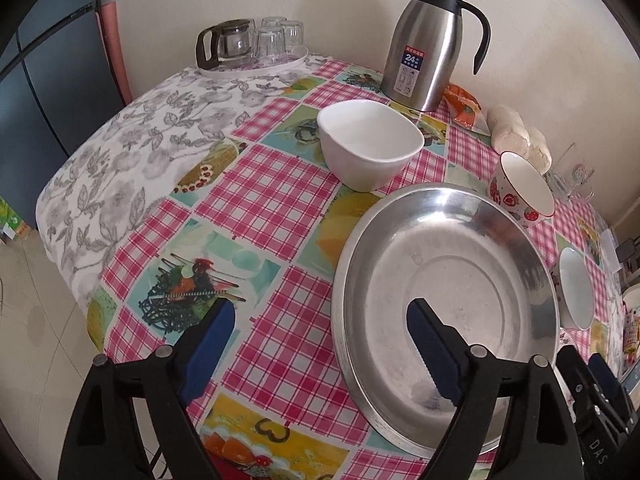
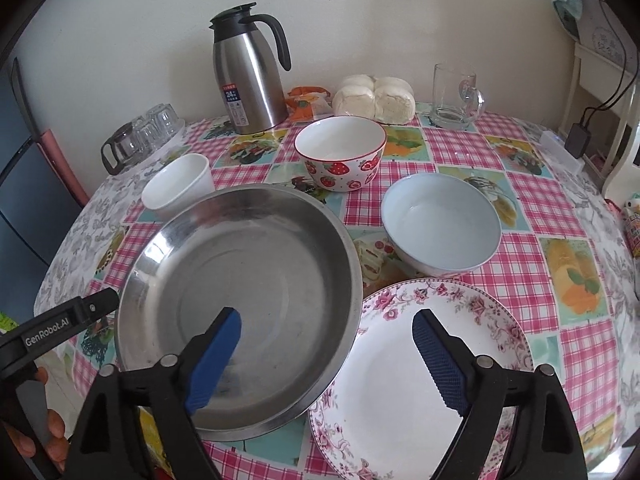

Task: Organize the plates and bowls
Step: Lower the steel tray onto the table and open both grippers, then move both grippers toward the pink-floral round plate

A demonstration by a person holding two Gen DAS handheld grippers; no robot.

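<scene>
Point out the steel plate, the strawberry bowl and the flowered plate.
steel plate (image 2: 240, 280), right wrist view, on its flat bottom.
strawberry bowl (image 2: 340, 172), right wrist view, on its painted outer wall.
flowered plate (image 2: 400, 392), right wrist view, on its white middle.

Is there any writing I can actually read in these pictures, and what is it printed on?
"24": on the blue label of the steel thermos jug; the smaller print around it is too small to read.
"GenRobot.AI": on the black body of the left gripper.
"DAS": on the black body of the right gripper; the rest is cut off.
Print on the orange packet is too blurred to read.
</scene>
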